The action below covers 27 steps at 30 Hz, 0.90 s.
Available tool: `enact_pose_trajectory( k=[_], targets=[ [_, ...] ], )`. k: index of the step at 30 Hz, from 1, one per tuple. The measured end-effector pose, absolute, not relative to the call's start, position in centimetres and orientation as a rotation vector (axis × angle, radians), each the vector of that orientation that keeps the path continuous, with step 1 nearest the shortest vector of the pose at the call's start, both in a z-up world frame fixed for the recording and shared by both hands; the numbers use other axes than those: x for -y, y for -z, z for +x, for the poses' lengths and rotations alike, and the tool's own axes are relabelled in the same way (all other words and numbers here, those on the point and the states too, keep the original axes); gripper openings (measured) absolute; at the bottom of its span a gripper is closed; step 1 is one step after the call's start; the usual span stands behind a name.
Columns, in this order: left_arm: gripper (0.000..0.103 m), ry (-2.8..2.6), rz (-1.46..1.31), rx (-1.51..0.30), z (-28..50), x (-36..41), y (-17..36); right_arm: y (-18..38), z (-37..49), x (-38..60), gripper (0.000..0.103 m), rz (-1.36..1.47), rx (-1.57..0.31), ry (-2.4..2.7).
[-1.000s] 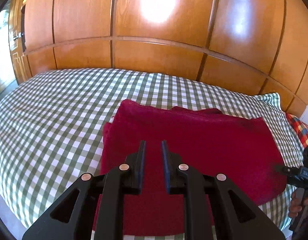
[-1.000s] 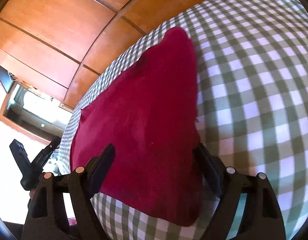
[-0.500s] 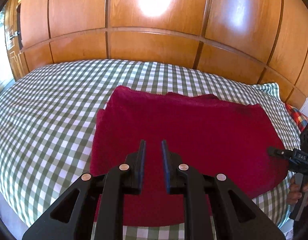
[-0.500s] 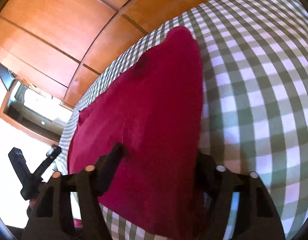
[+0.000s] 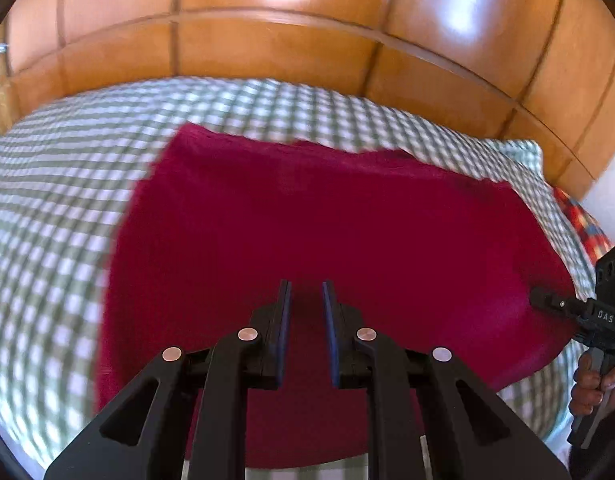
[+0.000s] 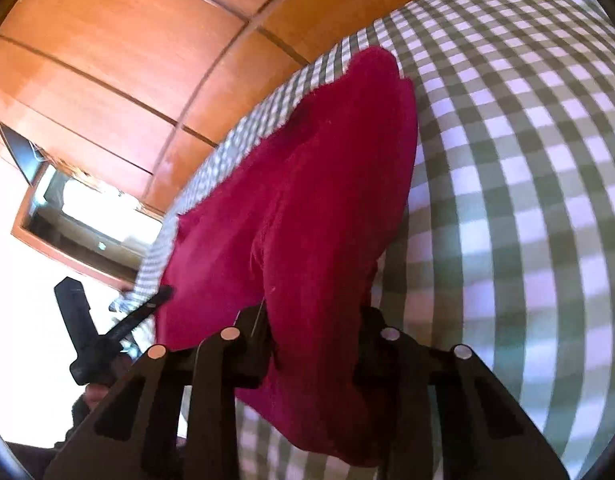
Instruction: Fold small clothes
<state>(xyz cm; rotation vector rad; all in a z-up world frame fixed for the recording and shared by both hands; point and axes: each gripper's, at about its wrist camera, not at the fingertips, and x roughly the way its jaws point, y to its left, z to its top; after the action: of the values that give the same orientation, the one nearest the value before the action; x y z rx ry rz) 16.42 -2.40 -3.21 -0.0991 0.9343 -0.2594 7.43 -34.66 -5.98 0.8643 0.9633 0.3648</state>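
Note:
A dark red garment (image 5: 327, 232) lies spread on the green-and-white checked bed (image 5: 47, 220). My left gripper (image 5: 306, 300) hovers over the garment's near edge with a narrow gap between its fingers and nothing between them. My right gripper (image 6: 313, 320) is closing around the garment's right edge (image 6: 307, 240), which bunches up into a ridge between the fingers. The right gripper also shows in the left wrist view (image 5: 579, 312) at the garment's right edge, and the left gripper shows in the right wrist view (image 6: 119, 328).
A wooden panelled headboard (image 5: 287, 40) runs behind the bed. A red, blue and white checked cloth (image 5: 583, 224) lies at the bed's far right corner. A window (image 6: 95, 232) shows at the left in the right wrist view.
My right gripper moved onto the garment's right edge and closed in on it, bunching the fabric. My left gripper moved forward, further over the garment.

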Motion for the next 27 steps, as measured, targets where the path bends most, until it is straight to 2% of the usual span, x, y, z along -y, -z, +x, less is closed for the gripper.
enact_pose_trajectory(
  k=[7,12,20,24,27],
  targets=[
    [0.014,0.365,-0.050,-1.000,15.0,6.5,4.5,1.4,2.7,34.9,0.026,0.750,-0.937,-0.355],
    [0.014,0.401,-0.100,-0.992,15.2,5.4,3.7,-4.3,5.3,31.4,0.026,0.557,-0.918,-0.338],
    [0.014,0.356,-0.351,-0.917,15.4,-5.5,1.2,-11.4,13.7,17.7,0.026,0.149,-0.949,-0.496],
    [0.014,0.280,-0.428,-0.899,15.0,-11.1,1.4,-10.5,16.4,8.7,0.025,0.000,-1.016,-0.620],
    [0.014,0.247,-0.472,-0.895,14.7,-14.3,1.8,-7.5,18.3,3.0,0.025,-0.056,-1.101,-0.670]
  ],
)
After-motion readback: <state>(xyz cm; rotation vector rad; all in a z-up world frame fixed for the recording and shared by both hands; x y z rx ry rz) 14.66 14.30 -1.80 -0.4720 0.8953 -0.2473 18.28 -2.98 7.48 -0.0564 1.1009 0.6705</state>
